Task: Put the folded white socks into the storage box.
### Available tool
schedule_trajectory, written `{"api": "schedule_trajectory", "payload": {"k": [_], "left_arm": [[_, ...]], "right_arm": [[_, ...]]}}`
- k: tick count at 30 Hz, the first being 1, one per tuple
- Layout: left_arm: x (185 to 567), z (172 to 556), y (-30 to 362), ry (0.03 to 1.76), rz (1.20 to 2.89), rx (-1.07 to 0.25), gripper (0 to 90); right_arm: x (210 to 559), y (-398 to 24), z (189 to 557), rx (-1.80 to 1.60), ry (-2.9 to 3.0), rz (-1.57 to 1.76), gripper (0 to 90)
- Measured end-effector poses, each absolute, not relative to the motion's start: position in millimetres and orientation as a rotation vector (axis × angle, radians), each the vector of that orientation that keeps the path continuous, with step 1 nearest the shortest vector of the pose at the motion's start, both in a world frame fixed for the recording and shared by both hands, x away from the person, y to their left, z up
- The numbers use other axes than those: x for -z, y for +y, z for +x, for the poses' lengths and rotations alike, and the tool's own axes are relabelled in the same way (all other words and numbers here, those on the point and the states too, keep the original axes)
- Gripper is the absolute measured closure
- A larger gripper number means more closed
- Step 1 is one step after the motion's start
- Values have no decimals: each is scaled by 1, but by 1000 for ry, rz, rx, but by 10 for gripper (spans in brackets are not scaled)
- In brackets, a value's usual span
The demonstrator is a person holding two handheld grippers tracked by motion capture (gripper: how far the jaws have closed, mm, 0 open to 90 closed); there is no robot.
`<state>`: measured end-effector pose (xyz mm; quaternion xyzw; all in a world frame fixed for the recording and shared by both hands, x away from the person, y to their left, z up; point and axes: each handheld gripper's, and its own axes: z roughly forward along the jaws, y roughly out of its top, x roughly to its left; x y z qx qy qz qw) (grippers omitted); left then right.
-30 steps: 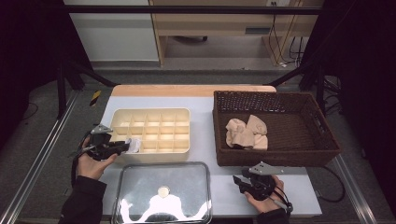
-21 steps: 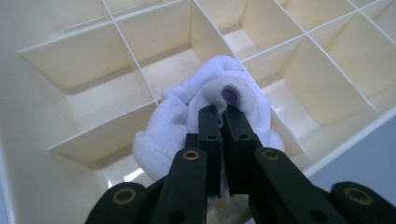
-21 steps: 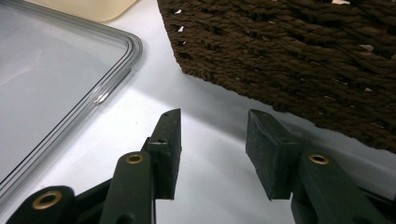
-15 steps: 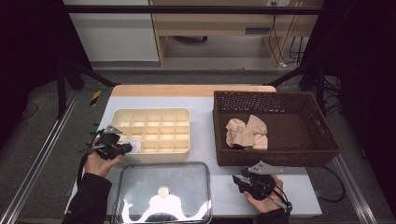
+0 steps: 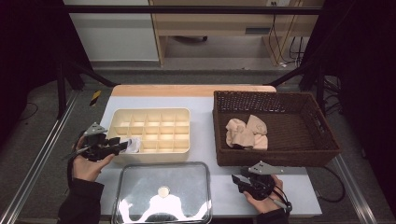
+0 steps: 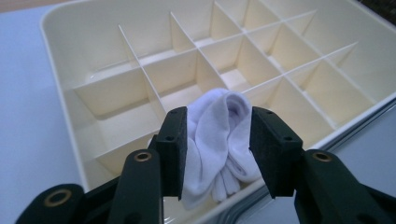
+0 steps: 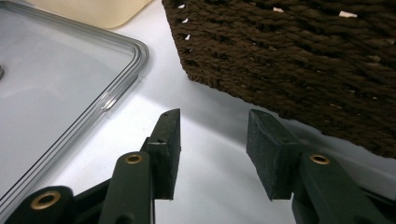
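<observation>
White sock (image 6: 219,140), bundled, lies in a compartment at the near left corner of the cream tray (image 5: 154,113), against the tray's front wall. In the left gripper view the sock sits between the two black pads (image 6: 173,144); the pads flank it, with a small gap visible on each side, so they do not press it. Left gripper (image 5: 125,145) jaws have just been opening, sock still between them. Jaws now stand at a middling width. The left hand (image 5: 86,161) holds this gripper at the tray's left front corner, tips reaching over the tray's rim.

Tray: divided into a grid of small compartments, the others in view bare. It rests on the white table (image 5: 205,140), which carries everything below.

Clear lid (image 5: 163,191) lies flat just in front of the tray, nearly touching its front edge; a small knob sits at its centre.

Brown wicker basket (image 5: 280,100) stands to the right of the tray, a strip of table between them. Beige socks (image 5: 246,133) lie heaped inside it, toward its left half.

Right gripper (image 5: 239,179) rests on the table well to the right of the tray, just in front of the basket's front wall and right of the lid. Its jaws are parted at a middling width with nothing between them, bare table under the gap.
</observation>
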<state>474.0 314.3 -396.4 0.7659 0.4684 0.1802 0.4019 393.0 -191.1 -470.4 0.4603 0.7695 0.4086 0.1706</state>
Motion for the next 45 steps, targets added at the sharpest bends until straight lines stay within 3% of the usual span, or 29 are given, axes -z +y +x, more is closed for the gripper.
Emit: {"api": "schedule_trajectory", "payload": {"k": [10, 20, 32, 39, 45], "left_arm": [[394, 445, 323, 1198, 1879, -496, 341], [406, 412, 315, 1121, 1872, -615, 393], [439, 391, 305, 1067, 1888, -529, 410], [456, 384, 299, 1079, 1906, -505, 384], [461, 380, 299, 1097, 1863, -466, 311]], "right_arm": [[468, -192, 392, -1188, 2169, 1306, 555], [464, -192, 389, -1206, 2148, 1281, 547], [454, -198, 385, -1213, 2070, 1275, 488], [452, -201, 384, -1207, 2049, 1286, 476], [448, -202, 382, -1220, 2038, 1272, 468]]}}
